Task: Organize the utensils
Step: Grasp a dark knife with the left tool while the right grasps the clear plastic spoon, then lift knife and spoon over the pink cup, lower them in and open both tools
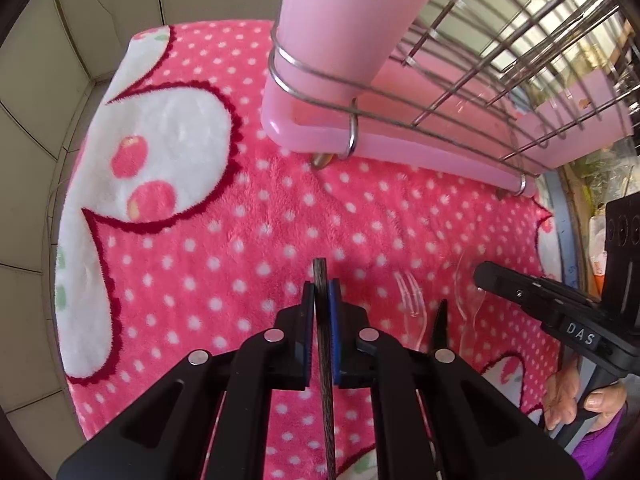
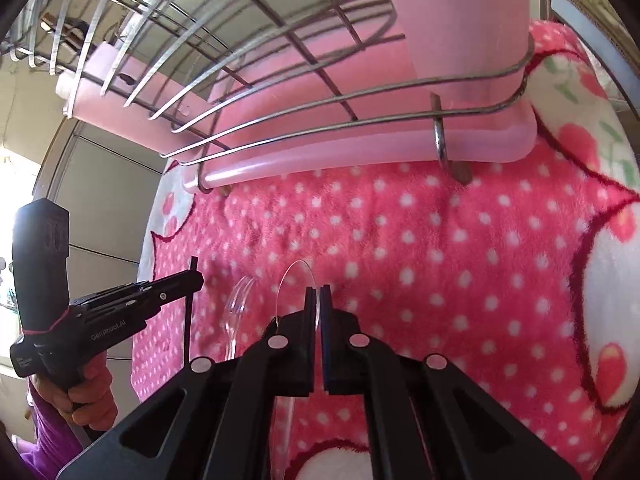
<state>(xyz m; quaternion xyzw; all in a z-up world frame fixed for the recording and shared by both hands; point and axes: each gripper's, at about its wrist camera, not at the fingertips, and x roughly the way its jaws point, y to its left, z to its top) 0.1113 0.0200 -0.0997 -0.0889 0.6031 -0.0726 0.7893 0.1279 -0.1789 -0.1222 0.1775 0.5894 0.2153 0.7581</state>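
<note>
My left gripper (image 1: 321, 286) is shut on a thin dark chopstick (image 1: 325, 360) and holds it upright over the pink dotted blanket (image 1: 240, 240). It also shows in the right wrist view (image 2: 192, 276) at the left, with the chopstick (image 2: 188, 320). My right gripper (image 2: 319, 294) is shut on a clear plastic spoon (image 2: 296, 284). In the left wrist view it (image 1: 482, 276) is at the right with the spoon (image 1: 466, 280). A clear plastic fork (image 1: 412, 304) lies on the blanket between the two grippers; it shows too in the right wrist view (image 2: 236, 316).
A wire dish rack (image 1: 460, 92) on a pink tray (image 1: 400, 148) stands at the back, with a tall pink utensil cup (image 1: 332, 20) at its corner. The rack (image 2: 280, 80) and cup (image 2: 460, 12) fill the top of the right wrist view. Tiled wall lies left.
</note>
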